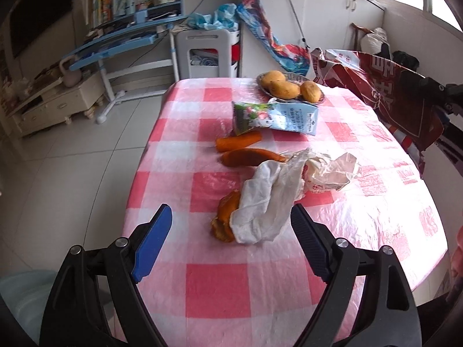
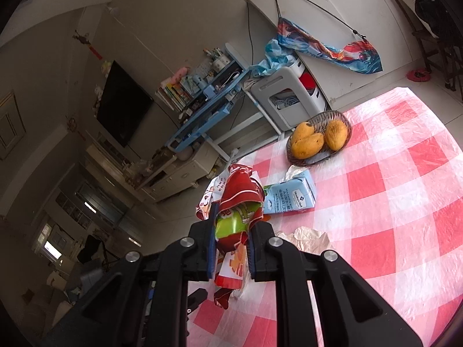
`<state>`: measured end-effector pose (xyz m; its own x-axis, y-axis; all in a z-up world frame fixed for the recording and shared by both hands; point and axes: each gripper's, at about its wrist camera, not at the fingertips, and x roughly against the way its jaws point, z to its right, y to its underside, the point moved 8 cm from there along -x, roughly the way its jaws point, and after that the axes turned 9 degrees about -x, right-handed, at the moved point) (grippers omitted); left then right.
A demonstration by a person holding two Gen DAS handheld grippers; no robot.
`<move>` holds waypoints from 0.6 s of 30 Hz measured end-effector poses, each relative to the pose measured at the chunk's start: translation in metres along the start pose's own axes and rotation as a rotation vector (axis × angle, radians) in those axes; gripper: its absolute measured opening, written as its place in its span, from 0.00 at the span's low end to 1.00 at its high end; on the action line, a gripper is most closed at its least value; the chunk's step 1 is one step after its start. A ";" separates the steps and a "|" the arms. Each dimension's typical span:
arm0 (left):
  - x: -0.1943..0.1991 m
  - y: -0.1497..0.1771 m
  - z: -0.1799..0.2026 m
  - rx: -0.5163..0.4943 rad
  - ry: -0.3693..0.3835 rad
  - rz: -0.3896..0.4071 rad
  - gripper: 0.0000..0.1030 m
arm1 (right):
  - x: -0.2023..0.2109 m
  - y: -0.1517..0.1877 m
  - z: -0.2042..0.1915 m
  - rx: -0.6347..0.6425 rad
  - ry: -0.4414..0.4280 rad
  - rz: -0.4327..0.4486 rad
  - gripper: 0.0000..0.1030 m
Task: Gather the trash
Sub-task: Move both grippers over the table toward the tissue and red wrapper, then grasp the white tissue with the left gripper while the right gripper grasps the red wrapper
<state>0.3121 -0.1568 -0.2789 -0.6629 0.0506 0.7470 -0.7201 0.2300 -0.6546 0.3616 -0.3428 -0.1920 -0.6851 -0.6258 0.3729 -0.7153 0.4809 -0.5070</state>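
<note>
We count three yellow mangoes [image 1: 282, 84], two orange carrots [image 1: 239, 140], one blue carton [image 1: 275, 118]. Left gripper [image 1: 230, 225] spread wide, empty; right gripper [image 2: 231, 228] clamps red printed plastic bag [image 2: 238, 196].

On the table [image 1: 220, 289], the carton [image 1: 275, 117] lies between basket [image 1: 317, 99] behind and carrots [image 1: 240, 141] before.

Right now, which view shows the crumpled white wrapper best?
The left wrist view: the wrapper lies whole on the checked cloth, just ahead of the open left gripper. The right wrist view shows only a pale crumpled edge beside the gripper's linkage.
</note>
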 end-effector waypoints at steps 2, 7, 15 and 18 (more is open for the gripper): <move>-0.009 -0.009 0.011 -0.065 -0.004 0.013 0.78 | 0.006 -0.005 0.007 -0.041 -0.015 0.006 0.17; -0.035 -0.018 0.029 -0.194 -0.020 -0.016 0.78 | 0.014 -0.013 0.022 -0.072 -0.003 0.013 0.17; -0.046 -0.006 0.032 -0.273 0.041 -0.098 0.63 | 0.016 -0.019 0.029 -0.091 -0.004 0.021 0.19; -0.053 0.000 0.029 -0.263 0.039 -0.130 0.38 | 0.015 -0.016 0.028 -0.087 -0.006 0.015 0.19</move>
<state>0.3413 -0.1876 -0.3215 -0.5566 0.0406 0.8298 -0.7172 0.4808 -0.5045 0.3669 -0.3774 -0.1997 -0.6954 -0.6213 0.3610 -0.7142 0.5420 -0.4430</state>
